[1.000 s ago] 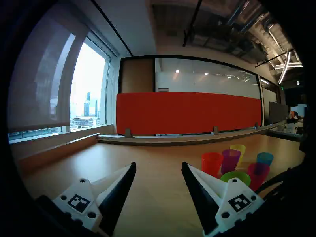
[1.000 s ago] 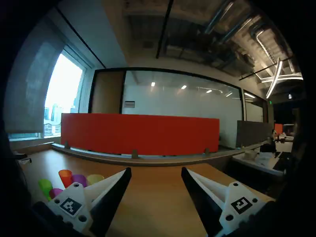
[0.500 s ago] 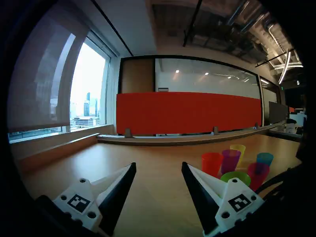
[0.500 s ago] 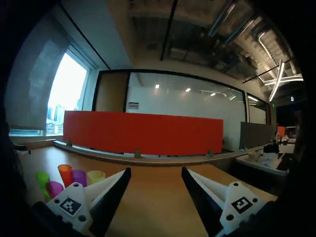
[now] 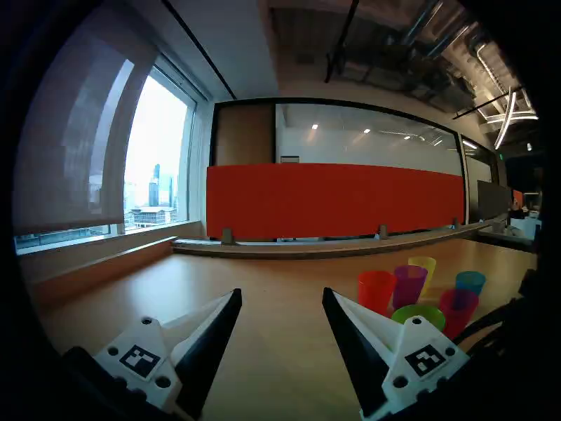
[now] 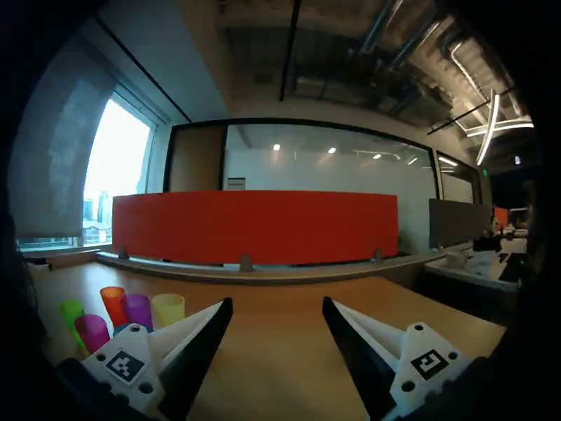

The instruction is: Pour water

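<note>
A cluster of several coloured plastic cups stands on the wooden table. In the left gripper view the orange cup (image 5: 376, 290), purple cup (image 5: 409, 284), yellow cup (image 5: 423, 269), blue cup (image 5: 470, 282), magenta cup (image 5: 458, 311) and green cup (image 5: 418, 316) sit to the right, beyond my right finger. My left gripper (image 5: 282, 297) is open and holds nothing. In the right gripper view the cups lie at the lower left: orange cup (image 6: 114, 304), purple cup (image 6: 138, 309), yellow cup (image 6: 168, 309), green cup (image 6: 71, 313), magenta cup (image 6: 92, 331). My right gripper (image 6: 277, 304) is open and holds nothing.
The wooden table (image 5: 280, 281) runs to a red divider panel (image 5: 329, 200) at its far edge. A window (image 5: 151, 168) lies to the left. Desks with clutter (image 6: 484, 263) stand at the far right in the right gripper view.
The right gripper has lowered or tilted down a little, so the cups show more fully at its lower left. The left gripper has stayed still.
</note>
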### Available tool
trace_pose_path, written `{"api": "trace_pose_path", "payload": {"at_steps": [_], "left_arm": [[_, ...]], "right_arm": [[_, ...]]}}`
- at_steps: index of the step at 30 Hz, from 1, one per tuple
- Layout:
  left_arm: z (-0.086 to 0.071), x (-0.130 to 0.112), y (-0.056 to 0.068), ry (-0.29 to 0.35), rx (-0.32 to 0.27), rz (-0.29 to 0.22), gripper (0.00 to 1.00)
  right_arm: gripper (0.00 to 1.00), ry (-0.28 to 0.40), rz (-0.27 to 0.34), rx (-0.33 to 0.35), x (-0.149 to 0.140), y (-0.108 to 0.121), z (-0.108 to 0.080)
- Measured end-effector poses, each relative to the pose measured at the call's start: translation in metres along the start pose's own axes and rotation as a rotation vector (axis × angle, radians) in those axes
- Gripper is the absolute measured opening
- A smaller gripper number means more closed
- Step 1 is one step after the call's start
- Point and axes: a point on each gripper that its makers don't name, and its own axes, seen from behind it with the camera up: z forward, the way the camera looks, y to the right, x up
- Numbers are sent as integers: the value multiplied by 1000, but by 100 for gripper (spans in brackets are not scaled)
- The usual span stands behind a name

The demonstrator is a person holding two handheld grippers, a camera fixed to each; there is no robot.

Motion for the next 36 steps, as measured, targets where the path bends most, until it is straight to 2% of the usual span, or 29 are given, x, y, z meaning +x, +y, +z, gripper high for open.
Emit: {"api": "trace_pose_path", "payload": {"at_steps": [15, 36], "left_arm": [[0, 0, 0, 0, 0, 0, 85], [0, 0, 0, 0, 0, 0, 85]], "right_arm": [[99, -29, -24, 22, -23, -6, 5], [99, -43, 1, 27, -34, -2, 8]]}}
